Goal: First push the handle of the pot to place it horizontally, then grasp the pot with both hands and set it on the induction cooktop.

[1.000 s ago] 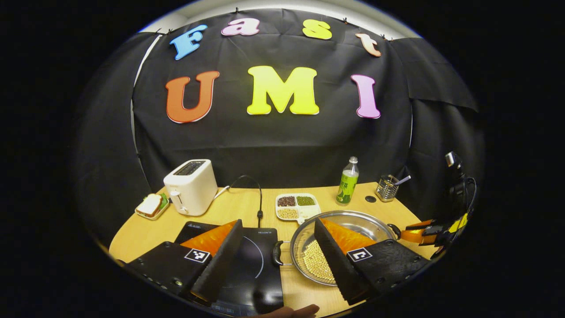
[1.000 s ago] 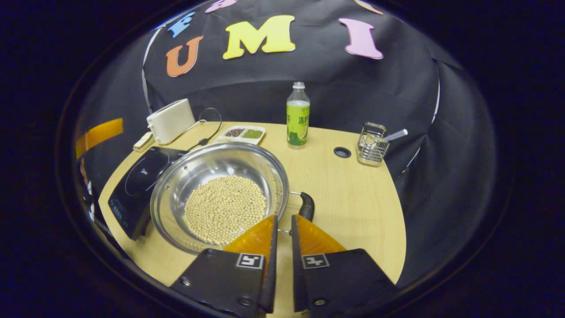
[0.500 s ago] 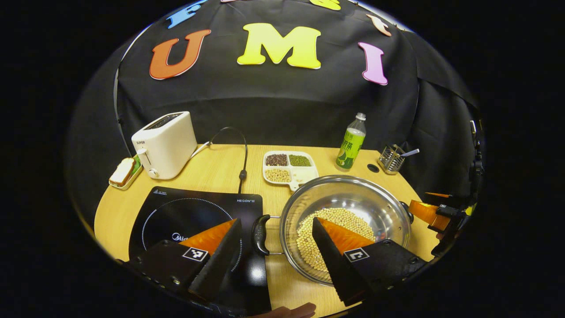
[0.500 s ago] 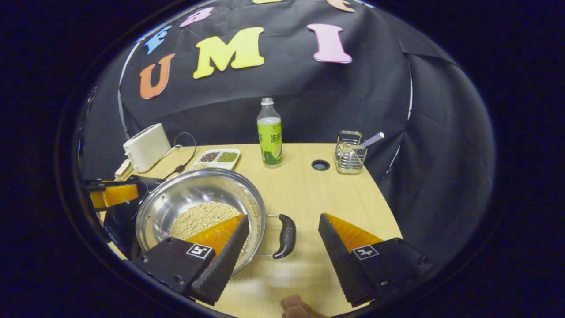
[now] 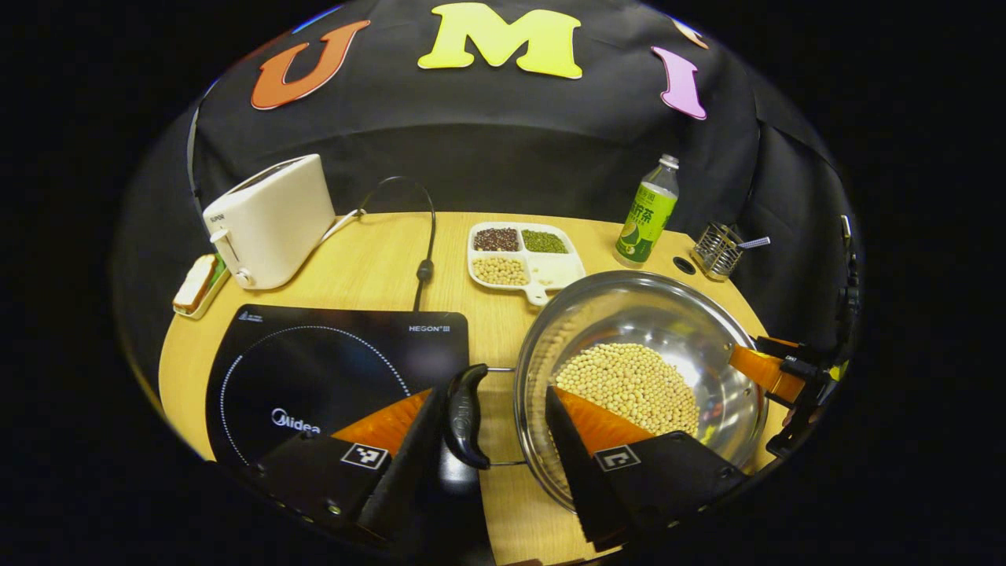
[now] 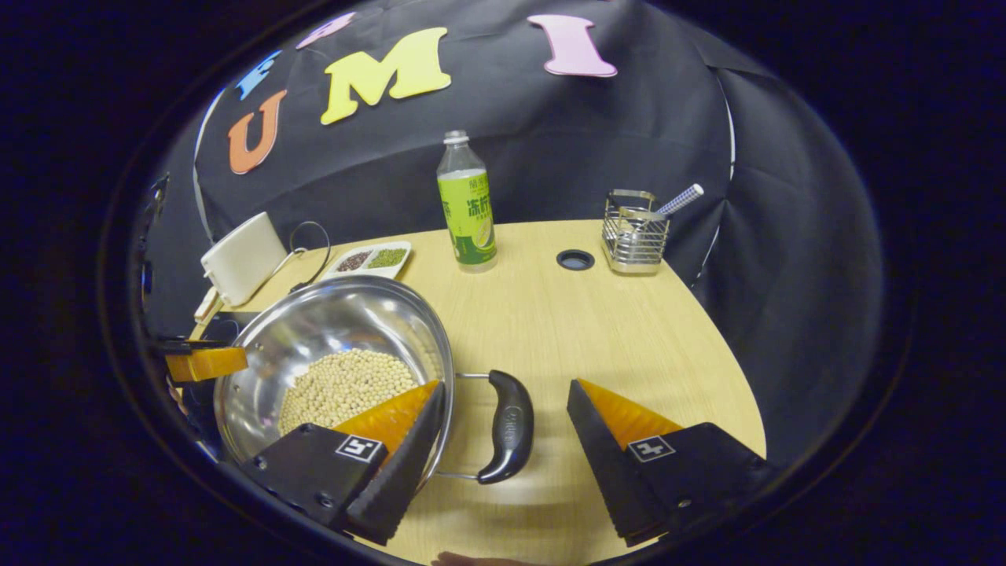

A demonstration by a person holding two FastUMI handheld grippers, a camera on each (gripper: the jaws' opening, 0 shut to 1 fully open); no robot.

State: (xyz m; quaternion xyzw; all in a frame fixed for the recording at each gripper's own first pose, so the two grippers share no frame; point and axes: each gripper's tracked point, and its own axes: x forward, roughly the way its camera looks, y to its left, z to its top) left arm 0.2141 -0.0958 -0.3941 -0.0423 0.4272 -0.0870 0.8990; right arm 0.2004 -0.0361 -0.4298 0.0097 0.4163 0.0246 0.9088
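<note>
**Pot of soybeans beside the cooktop, both tongs wide around its handles**

The stainless steel pot (image 5: 692,330) sits on the wooden surface (image 6: 597,314), just to the right of the black induction cooktop (image 5: 330,362) as the left gripper view shows it. It is not on the glass; a strip of bare wood lies between the pot wall and the cooktop edge. A layer of pale soybeans (image 5: 629,381) covers its bottom.

In the left gripper view, the left tongs (image 5: 491,436) stand wide, with the pot's black left handle (image 5: 465,417) between the fingers. One finger lies over the cooktop's edge, the other reaches over the pot rim. Whether either finger touches the handle cannot be told.

In the right gripper view, the right tongs (image 6: 507,428) are also wide, with the black right handle (image 6: 507,424) in the gap and apart from both fingers. One finger overlaps the pot rim; the other is over bare wood.

Behind the pot stand a green drink bottle (image 6: 467,208), a wire utensil holder (image 6: 635,240), a divided dish of beans (image 5: 523,255), a white toaster (image 5: 267,220) with its cable, and a sandwich on a small tray (image 5: 196,283).
</note>
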